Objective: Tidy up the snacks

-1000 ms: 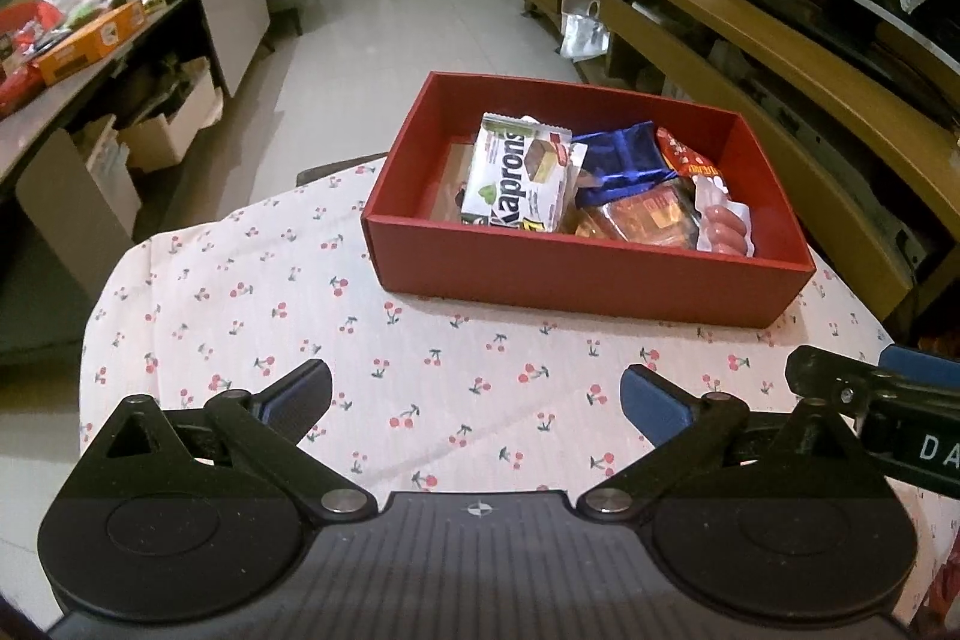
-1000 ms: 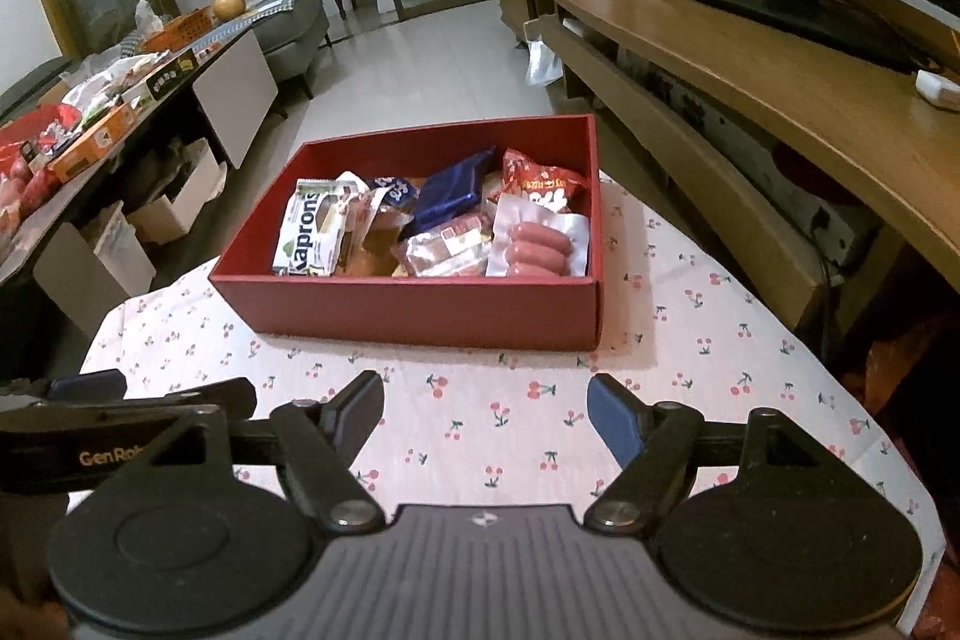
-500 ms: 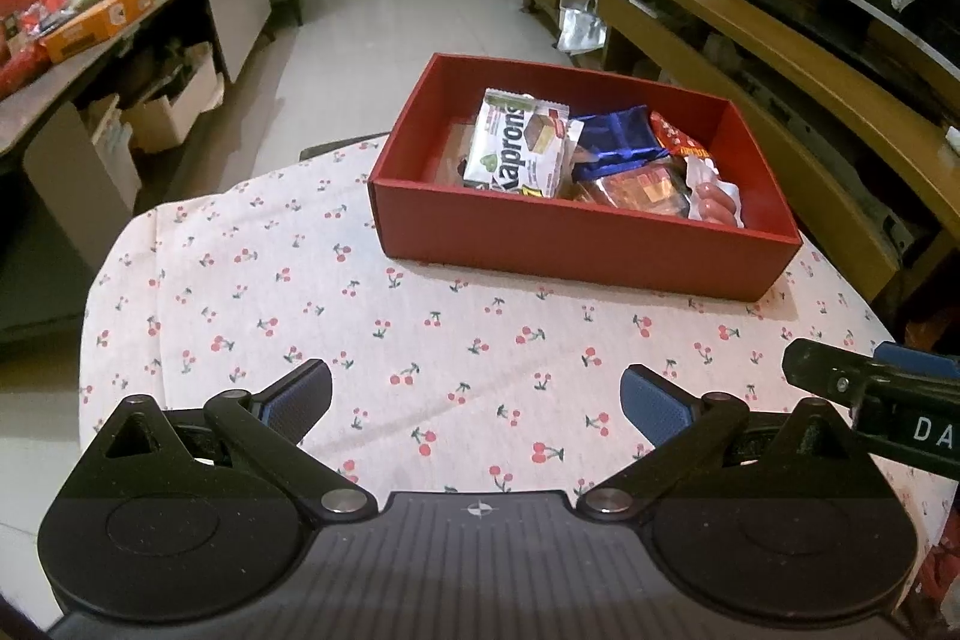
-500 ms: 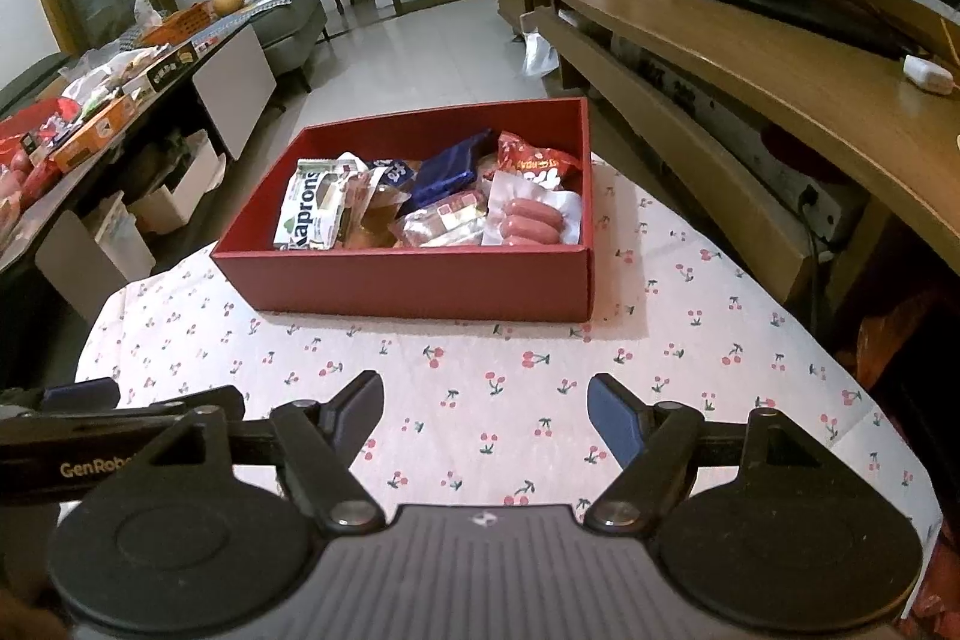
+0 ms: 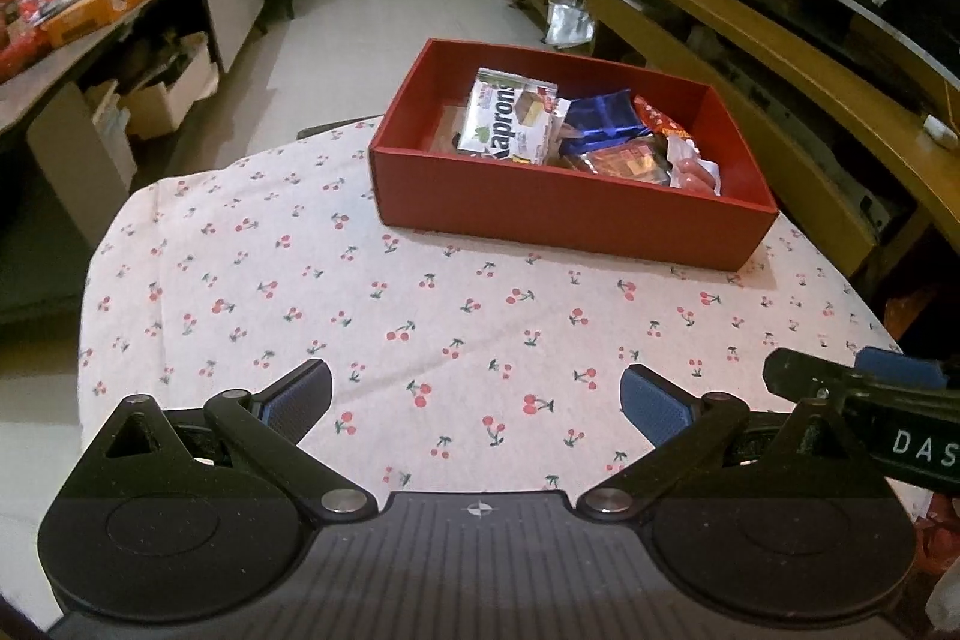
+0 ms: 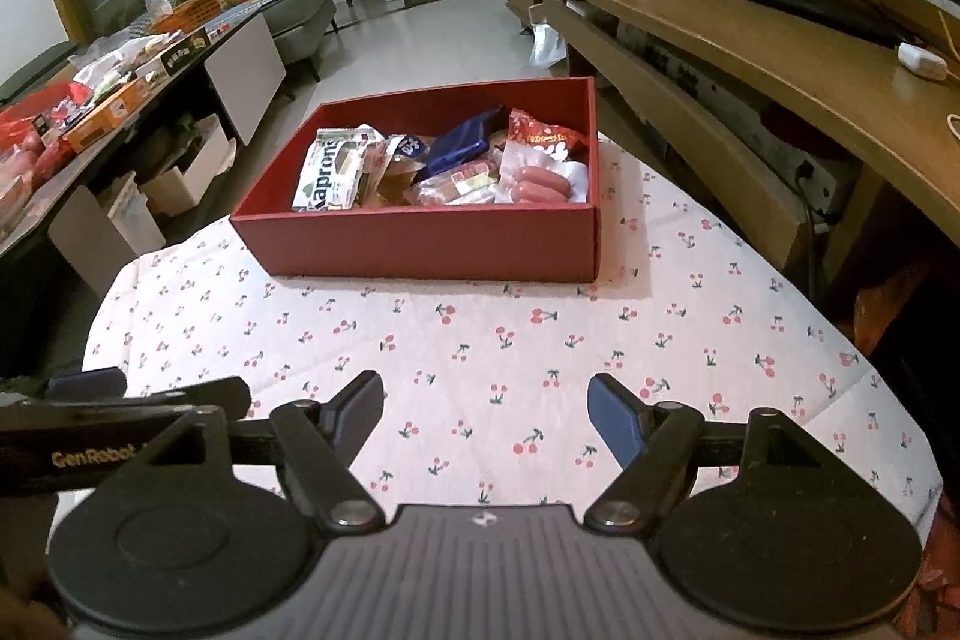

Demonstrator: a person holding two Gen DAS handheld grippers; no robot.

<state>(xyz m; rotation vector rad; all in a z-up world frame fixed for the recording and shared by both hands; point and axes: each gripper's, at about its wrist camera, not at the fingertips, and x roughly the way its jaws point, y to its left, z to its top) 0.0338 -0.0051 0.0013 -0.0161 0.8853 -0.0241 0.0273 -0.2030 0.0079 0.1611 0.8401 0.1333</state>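
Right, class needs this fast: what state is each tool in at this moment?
Left tool: open, holding nothing, above the cherry-print cloth.
Right tool: open, holding nothing, above the same cloth.

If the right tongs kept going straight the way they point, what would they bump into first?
Probably the cherry tablecloth: the right tongs tilt down toward bare cloth, short of the red box. Depth is hard to judge.

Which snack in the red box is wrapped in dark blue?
The shiny dark blue packet in the middle of the red box, between the white Kaprons pack and the sausages.
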